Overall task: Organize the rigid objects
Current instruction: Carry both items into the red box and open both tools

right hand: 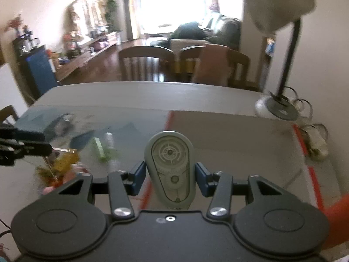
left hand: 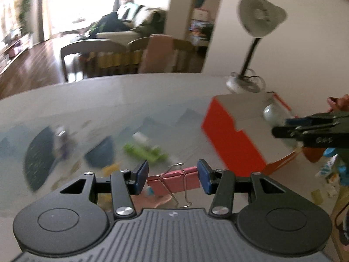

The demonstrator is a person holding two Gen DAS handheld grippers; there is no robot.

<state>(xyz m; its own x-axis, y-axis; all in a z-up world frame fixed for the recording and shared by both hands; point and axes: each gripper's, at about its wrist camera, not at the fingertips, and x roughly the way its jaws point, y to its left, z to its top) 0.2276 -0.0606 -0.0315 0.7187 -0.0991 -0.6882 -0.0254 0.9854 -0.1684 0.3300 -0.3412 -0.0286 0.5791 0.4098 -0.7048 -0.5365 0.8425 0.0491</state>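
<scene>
Step in hand: both items are judged to be in carriage toward the orange box (left hand: 231, 139).
Left tool (left hand: 172, 178): clamped on a pink binder clip (left hand: 174, 180), held above the worktop (left hand: 122, 96).
Right tool (right hand: 170, 175): clamped on a grey oval correction-tape dispenser (right hand: 170, 170), held over the box's open interior.
Next move: the dispenser is probably to be lowered and released into the box.
Look: clip with wire handles; dispenser with gears visible.

Left gripper (left hand: 173, 178) low centre of frame, pads clamped on something pink; right gripper (right hand: 170, 175) likewise centred, pinching a grey piece.
</scene>
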